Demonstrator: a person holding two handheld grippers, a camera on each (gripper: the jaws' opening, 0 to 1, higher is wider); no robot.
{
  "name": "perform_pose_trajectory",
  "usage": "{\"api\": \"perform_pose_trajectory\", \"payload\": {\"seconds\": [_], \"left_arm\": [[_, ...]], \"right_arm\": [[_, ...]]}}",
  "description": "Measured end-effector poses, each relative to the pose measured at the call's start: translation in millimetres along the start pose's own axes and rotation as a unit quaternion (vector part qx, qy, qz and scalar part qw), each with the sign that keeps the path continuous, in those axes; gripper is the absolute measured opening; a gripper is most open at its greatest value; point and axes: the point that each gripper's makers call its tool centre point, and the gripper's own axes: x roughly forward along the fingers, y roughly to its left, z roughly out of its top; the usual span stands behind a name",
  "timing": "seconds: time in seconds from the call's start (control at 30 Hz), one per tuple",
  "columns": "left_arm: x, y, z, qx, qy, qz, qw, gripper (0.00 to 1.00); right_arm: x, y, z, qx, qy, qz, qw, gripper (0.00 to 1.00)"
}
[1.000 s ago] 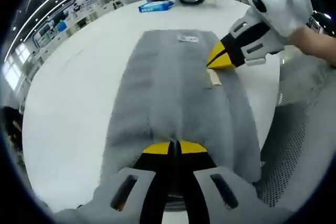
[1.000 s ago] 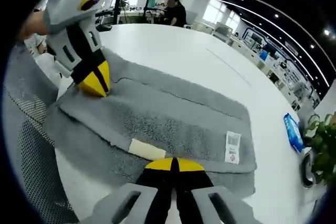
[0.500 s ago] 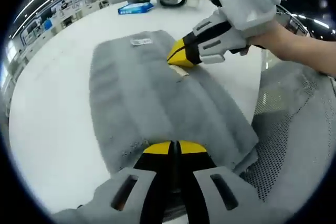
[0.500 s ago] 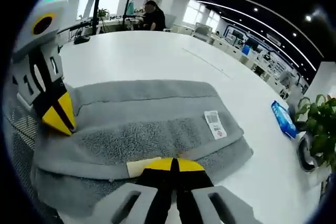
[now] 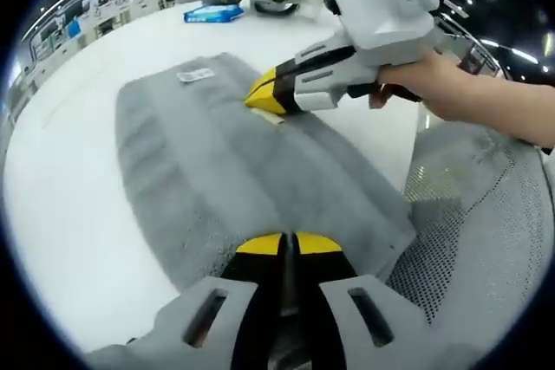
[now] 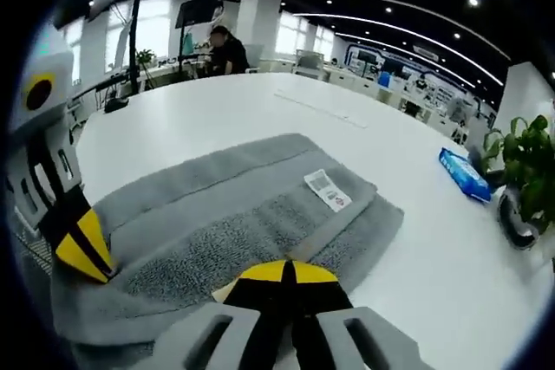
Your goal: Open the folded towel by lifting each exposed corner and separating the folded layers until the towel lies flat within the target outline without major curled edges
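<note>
One folded grey towel (image 5: 225, 171), two tags, each gripper (image 5: 289, 244) (image 6: 289, 272) pinched closed on its edge.

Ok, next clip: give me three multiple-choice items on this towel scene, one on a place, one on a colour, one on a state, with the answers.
1. Where does the blue packet lie?
A. on the towel
B. on the white table, near the potted plant
C. on the mesh chair

2. What colour are the tips of the right gripper?
A. yellow
B. red
C. green

3. How does the grey towel lie?
A. rolled into a tube
B. hanging off a hook
C. folded in layers on the table

Answers: 1 B, the packet sits on the bare table beside the plant, apart from the towel. 2 A, the tips that pinch the towel's fold are yellow, as are those of the left gripper. 3 C, stacked edges show, with the white label on the upper layer.
</note>
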Motion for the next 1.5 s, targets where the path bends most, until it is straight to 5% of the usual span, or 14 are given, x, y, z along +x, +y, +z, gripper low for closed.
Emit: {"api": "perform_pose_trajectory", "payload": {"seconds": [0.03, 0.13, 0.27, 0.4, 0.5, 0.8, 0.87, 1.03, 1.33, 1.5], "left_arm": [[-1, 0.2, 0.6, -0.012, -0.003, -0.003, 0.9999, 0.04], [-7, 3.3, 8.4, -0.019, -0.024, 0.000, 0.9995, 0.05], [-14, 8.0, 37.1, 0.036, -0.075, 0.034, 0.9959, 0.09], [-14, 0.5, 64.4, 0.042, -0.119, 0.036, 0.9914, 0.20], [-1, -8.3, 77.1, 0.049, -0.117, 0.037, 0.9912, 0.20], [45, 0.8, 81.3, 0.085, -0.083, 0.109, 0.9869, 0.23], [49, 3.0, 73.2, 0.090, -0.067, 0.113, 0.9873, 0.16], [48, 3.7, 73.5, 0.086, -0.080, 0.104, 0.9876, 0.11], [46, 8.9, 74.7, 0.045, -0.103, 0.084, 0.9901, 0.03], [34, 11.6, 82.7, -0.060, -0.141, 0.040, 0.9874, 0.02]], "right_arm": [[-5, -2, 0.3, 0.058, 0.000, 0.002, 0.9983, 0.00], [-20, -12, 6.2, 0.142, -0.015, 0.005, 0.9897, 0.04], [-41, -28, 3.0, 0.166, -0.014, -0.008, 0.9861, 0.03], [-57, -20, -9.3, 0.217, -0.001, 0.019, 0.9760, 0.03], [-65, -10, -17.5, 0.242, 0.003, 0.035, 0.9696, 0.03], [-61, -1, -26.0, 0.198, 0.035, 0.030, 0.9791, 0.05], [-61, -3, -26.9, 0.198, 0.036, 0.028, 0.9792, 0.07], [-60, -3, -26.4, 0.212, 0.033, 0.033, 0.9761, 0.07], [-59, 1, -21.9, 0.201, 0.028, 0.039, 0.9784, 0.06], [-58, 1, -22.5, 0.206, 0.028, 0.042, 0.9773, 0.06]]}}
